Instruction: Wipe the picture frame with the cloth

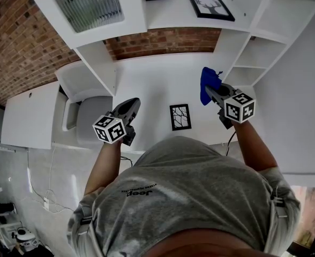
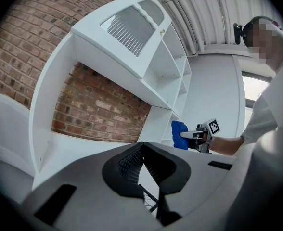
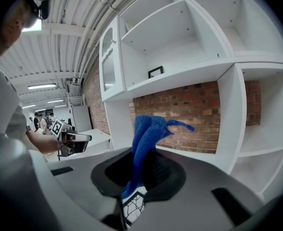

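At the left, the left gripper (image 1: 130,105) hovers above the near edge of the white desk (image 1: 157,79), its tongs pressed together with nothing in them. To its right, roughly midway between the two tools, the picture frame (image 1: 180,116) lies flat on the desk, face up, with a dark border around a pale print of branching lines; neither gripper touches it. It looks small, thin and light, so on that smooth top I would expect it to skate under a wiping stroke. Its face is probably glazed and would want gentle pressure. The sensible hold seems to be on the border at the near or left edge, pinched or pinned by the free left tool. Further right, the right gripper (image 1: 214,90) is raised above the desk, pinching the blue cloth (image 1: 208,82). The cloth is a soft knit, limp and light, bunched up beyond the tips, and that loose wad should do the rubbing.
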`<state>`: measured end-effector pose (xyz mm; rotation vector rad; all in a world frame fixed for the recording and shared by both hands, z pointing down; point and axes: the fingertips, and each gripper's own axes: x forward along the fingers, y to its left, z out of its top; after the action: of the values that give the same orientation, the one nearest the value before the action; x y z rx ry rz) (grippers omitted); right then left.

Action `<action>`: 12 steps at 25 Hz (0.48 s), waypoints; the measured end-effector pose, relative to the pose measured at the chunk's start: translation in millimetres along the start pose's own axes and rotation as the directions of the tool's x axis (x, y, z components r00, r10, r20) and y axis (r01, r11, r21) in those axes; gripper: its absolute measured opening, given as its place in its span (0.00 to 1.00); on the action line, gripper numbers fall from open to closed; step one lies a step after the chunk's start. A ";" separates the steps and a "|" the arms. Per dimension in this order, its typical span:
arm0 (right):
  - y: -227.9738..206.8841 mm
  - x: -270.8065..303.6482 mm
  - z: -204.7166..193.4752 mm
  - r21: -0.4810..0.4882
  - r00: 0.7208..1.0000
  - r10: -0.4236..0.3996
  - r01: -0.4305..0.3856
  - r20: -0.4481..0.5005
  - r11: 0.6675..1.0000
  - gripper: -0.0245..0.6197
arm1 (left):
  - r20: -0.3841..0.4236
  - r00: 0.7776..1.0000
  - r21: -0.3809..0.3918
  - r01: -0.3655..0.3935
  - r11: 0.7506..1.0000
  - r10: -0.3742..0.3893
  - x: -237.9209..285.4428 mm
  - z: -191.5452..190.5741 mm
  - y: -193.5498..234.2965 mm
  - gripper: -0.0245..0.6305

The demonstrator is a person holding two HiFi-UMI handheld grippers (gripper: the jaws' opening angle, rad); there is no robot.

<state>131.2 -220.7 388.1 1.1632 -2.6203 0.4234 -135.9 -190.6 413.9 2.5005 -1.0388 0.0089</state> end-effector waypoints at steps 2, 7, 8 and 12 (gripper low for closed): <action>-0.5 0.3 -1.4 0.002 1.000 -0.003 0.003 0.002 1.000 0.12 | -0.001 1.000 -0.004 0.003 1.000 -0.003 0.3 0.1 -0.1 0.07; -2.7 3.7 -9.8 0.011 1.000 -0.007 0.007 -0.008 1.000 0.12 | -0.016 1.000 -0.015 -0.002 1.000 0.002 1.8 -6.6 3.4 0.07; -3.2 4.7 -12.6 0.013 1.000 -0.007 0.007 -0.012 1.000 0.12 | -0.019 1.000 -0.018 -0.004 1.000 0.004 2.2 -8.7 4.6 0.07; -6.5 9.2 -31.1 0.011 0.999 -0.018 0.018 -0.043 1.000 0.12 | -0.042 0.999 -0.027 -0.020 0.999 0.019 3.6 -20.8 9.9 0.07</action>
<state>133.3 -220.0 421.1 1.1671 -2.5723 0.4551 -136.7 -191.1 437.1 2.4556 -1.0394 0.0519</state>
